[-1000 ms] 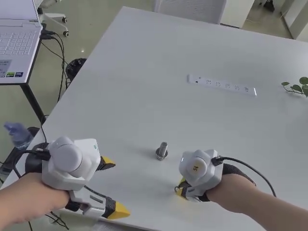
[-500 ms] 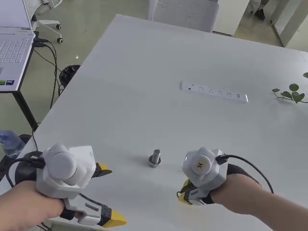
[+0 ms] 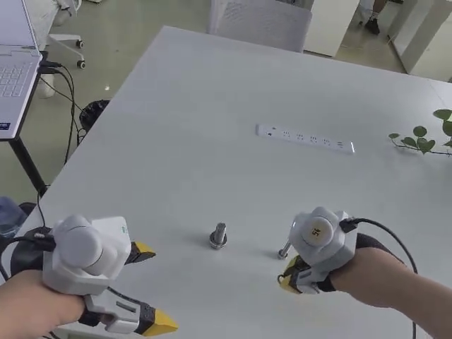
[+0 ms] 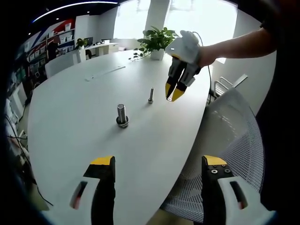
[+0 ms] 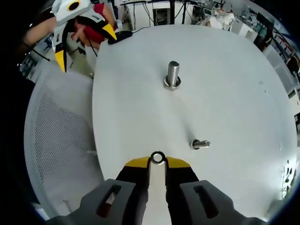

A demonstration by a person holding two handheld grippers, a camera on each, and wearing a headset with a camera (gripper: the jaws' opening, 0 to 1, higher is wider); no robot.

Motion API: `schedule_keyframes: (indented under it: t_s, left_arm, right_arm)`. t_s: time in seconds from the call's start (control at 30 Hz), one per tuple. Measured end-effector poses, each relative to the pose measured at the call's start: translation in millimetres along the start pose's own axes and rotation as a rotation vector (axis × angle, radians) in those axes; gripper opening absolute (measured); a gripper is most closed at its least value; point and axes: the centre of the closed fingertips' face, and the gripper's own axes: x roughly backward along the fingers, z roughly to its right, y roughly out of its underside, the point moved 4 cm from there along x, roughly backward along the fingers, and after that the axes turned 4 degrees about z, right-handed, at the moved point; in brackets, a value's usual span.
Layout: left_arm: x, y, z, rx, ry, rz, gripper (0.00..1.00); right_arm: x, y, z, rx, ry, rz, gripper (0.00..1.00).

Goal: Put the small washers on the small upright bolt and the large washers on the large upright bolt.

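On table [image 3: 212,134]: two bolts [image 3: 218,236] [image 3: 284,250]. One washer [image 5: 158,158].

Washer [image 5: 158,153] in right tongs [image 5: 158,162] (size untellable) partly hidden.

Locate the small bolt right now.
Head view, lower middle: the small bolt stands on the table between the large bolt and the right claw, close to the claw, which pinches a washer.

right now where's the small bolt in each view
head view: small bolt low, right of centre, beside the right gripper
left gripper view: small bolt above centre, right of the large bolt
right gripper view: small bolt right of centre, below the large bolt
shared landmark: the thicker large bolt
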Motion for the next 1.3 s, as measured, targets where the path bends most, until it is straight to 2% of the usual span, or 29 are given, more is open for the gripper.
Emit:
schedule_keyframes:
  t_s: [0.23,0.53,1.03,1.3]
  left_arm:
    - [-0.2,-0.4,-1.5,0.007,-0.01,0.001,0.75]
    - [-2.5,-2.2,-1.8,0.01,-0.015,0.001,0.74]
    - [-3.7,-4.2,-3.2,0.021,-0.03,0.018,0.76]
    - [-3.5,0.4,-3.5,0.024,-0.037,-0.002,0.79]
  right_arm:
    - [10.8,7.4,21.2,-0.018,0.031,-0.012,0.12]
    - [17.6,-1.0,41.4,-0.024,0.065,0.0,0.12]
    - [17.3,-18.1,57.5,0.008,0.091,0.012,0.12]
    - [9.0,-22.9,57.2,0.022,0.082,0.002,0.13]
